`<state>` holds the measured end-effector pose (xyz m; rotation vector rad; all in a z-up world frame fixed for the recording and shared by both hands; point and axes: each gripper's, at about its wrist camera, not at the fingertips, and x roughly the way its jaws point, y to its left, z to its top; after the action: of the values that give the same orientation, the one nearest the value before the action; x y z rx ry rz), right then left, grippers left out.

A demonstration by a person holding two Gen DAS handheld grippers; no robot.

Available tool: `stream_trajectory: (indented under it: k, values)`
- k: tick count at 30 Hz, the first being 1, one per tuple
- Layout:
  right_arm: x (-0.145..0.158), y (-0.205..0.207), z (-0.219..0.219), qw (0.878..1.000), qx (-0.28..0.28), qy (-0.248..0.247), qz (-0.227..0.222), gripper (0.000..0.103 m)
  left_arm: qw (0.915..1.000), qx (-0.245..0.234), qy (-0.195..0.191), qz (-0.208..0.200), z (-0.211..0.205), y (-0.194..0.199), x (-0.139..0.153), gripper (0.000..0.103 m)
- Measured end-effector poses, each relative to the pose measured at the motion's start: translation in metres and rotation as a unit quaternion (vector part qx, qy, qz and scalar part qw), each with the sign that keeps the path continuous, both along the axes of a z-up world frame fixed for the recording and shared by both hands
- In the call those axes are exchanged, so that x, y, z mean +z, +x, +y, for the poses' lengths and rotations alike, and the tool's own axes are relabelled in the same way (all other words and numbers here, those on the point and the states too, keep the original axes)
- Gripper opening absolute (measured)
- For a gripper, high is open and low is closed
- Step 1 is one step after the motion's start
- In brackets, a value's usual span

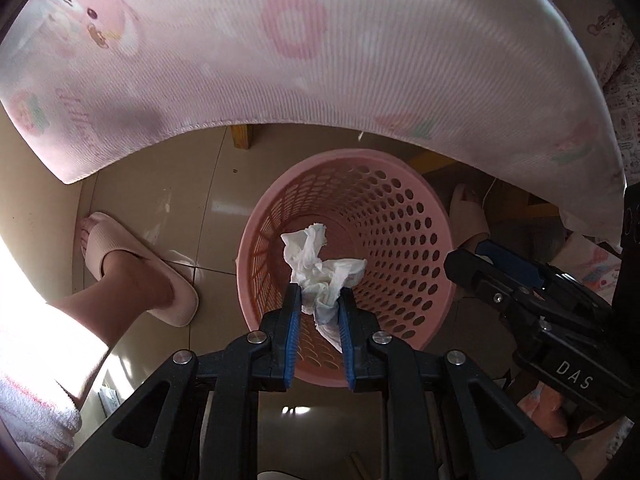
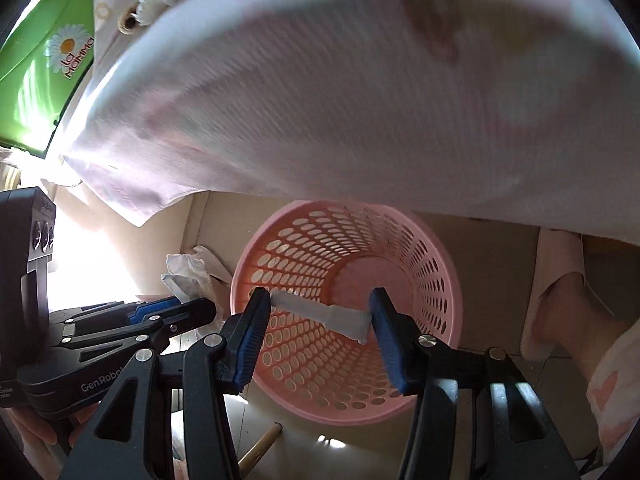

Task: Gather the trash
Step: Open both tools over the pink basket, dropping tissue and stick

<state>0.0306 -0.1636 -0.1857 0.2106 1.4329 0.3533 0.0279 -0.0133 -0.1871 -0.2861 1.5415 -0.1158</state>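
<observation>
While both claws hang over pink basket (image 1: 400,216): left gripper (image 1: 319,300) pinches crumpled tissue (image 1: 320,264) above its mouth; right gripper (image 2: 318,312) clamps small grey-white roll (image 2: 320,312) endwise. Risk: tissue clings to pad, or roll tumbles past rim onto floor.

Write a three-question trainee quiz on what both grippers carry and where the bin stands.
1. True or false: the left gripper is shut on a crumpled tissue.
2. What does the right gripper hold between its fingers? A) a bottle B) a rolled white wad C) nothing
3. Fill in: both grippers point down toward a pink ____ on the floor.

Key: 1 true; 2 B; 3 basket
</observation>
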Motion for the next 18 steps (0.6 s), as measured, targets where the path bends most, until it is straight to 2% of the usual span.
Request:
stream_trajectory:
  k: [5, 10, 11, 14, 18]
  values:
    - [-0.023, 0.0, 0.007, 1.0, 0.0, -0.022, 0.017, 0.054, 0.9994, -0.009, 0.024, 0.024, -0.009, 0.006, -0.02, 0.024]
    - [-0.032, -0.003, 0.0, 0.999, -0.007, -0.036, 0.026, 0.055, 0.9988, -0.005, 0.026, 0.041, -0.006, 0.006, -0.033, 0.04]
    - [-0.032, -0.004, 0.0, 0.999, -0.007, -0.038, 0.028, 0.057, 0.9986, -0.007, 0.031, 0.043, -0.006, 0.006, -0.034, 0.046]
    - [-0.033, -0.005, -0.005, 0.999, -0.011, -0.033, 0.034, 0.065, 0.9985, -0.007, 0.038, 0.037, -0.004, 0.006, -0.033, 0.053]
    - [-0.031, -0.007, -0.006, 0.999, -0.009, -0.034, 0.031, 0.065, 0.9985, -0.001, 0.05, 0.025, 0.0, 0.008, -0.026, 0.06]
